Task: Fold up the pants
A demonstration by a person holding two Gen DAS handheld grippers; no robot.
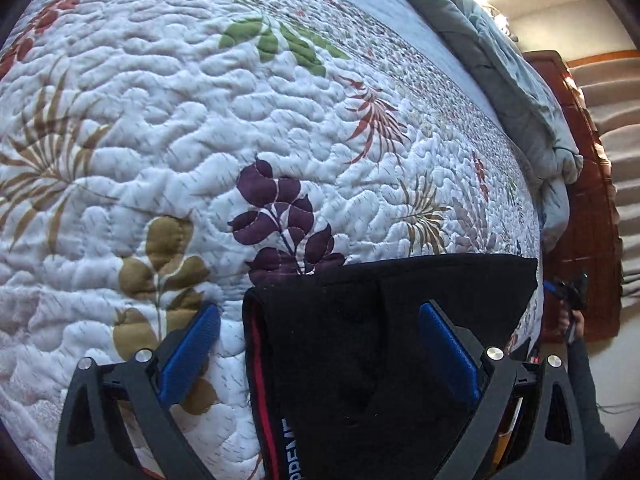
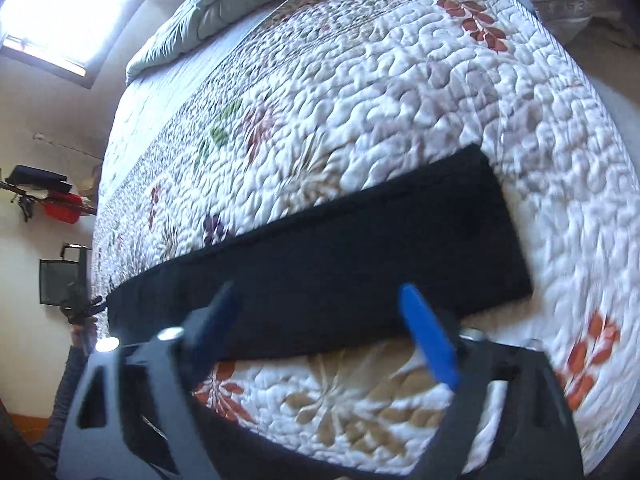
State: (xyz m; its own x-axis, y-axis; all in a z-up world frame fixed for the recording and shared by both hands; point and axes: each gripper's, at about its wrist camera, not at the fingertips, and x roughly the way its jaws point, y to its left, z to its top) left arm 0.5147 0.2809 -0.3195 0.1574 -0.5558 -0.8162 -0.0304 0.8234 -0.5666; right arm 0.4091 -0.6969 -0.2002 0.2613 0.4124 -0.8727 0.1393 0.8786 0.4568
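One waistband (image 1: 260,380), left view only.

You are looking at black pants (image 2: 320,268) folded lengthwise into one long, narrow strip that lies flat on the quilted floral bedspread (image 2: 400,100). From the right wrist view the strip runs slantwise, its squared-off end up toward the right and the other end reaching the bed's left edge. From the left wrist view you see the waistband end (image 1: 264,380) closest to you: it shows a red stripe along the fold and white lettering, only partly readable, on a dark band. The cloth looks smooth, with a few shallow creases near the middle, and the layers sit stacked with their edges roughly lined up.
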